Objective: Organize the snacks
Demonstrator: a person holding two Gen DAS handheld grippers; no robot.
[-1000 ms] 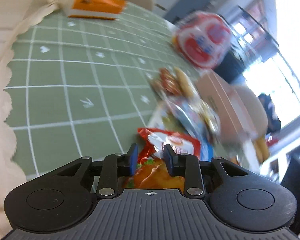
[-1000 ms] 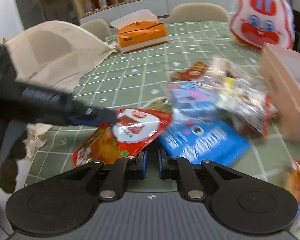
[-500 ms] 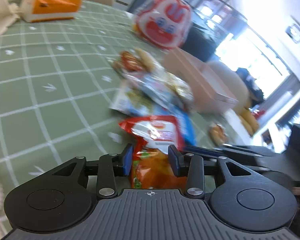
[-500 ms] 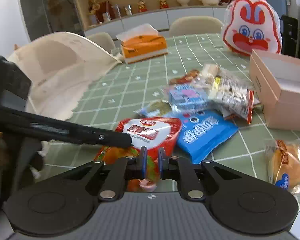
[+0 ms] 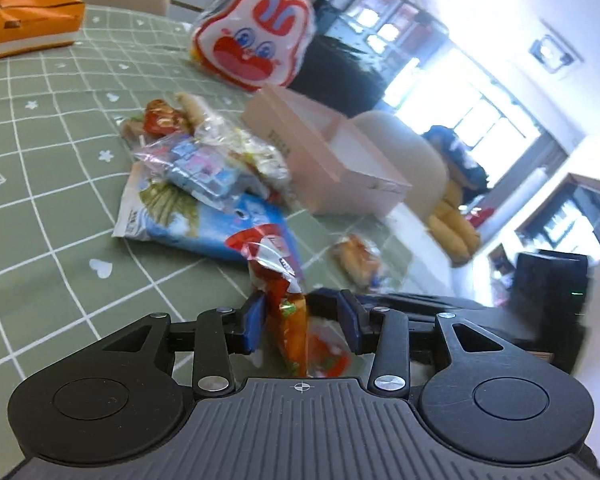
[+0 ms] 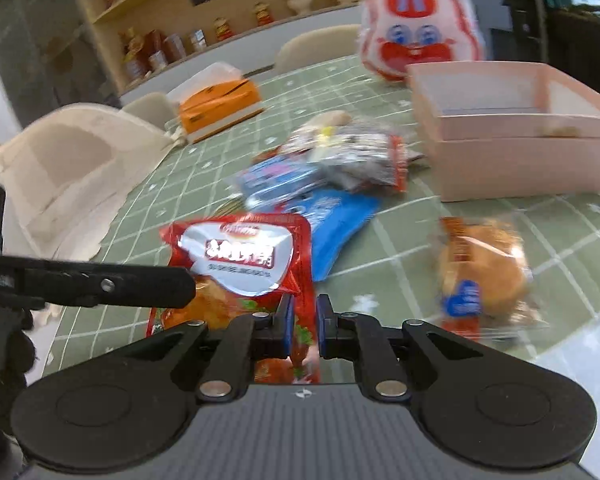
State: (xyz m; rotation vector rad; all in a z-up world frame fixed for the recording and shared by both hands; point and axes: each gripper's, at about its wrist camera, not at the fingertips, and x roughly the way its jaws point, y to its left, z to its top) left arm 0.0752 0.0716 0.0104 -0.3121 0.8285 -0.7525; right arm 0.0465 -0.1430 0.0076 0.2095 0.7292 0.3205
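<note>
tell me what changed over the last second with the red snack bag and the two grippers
The left gripper let go of the red snack bag: its pads now stand apart from it. The right gripper took over and is shut on the bag's edge, carrying it toward the pink box. The snack pile and tissue box stayed put.

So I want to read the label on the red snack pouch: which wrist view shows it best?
The right wrist view: the red snack pouch faces the camera flat, its silver label and printing visible, though blurred. The left wrist view shows the pouch edge-on and crumpled between the left gripper's jaws, label hidden.
</note>
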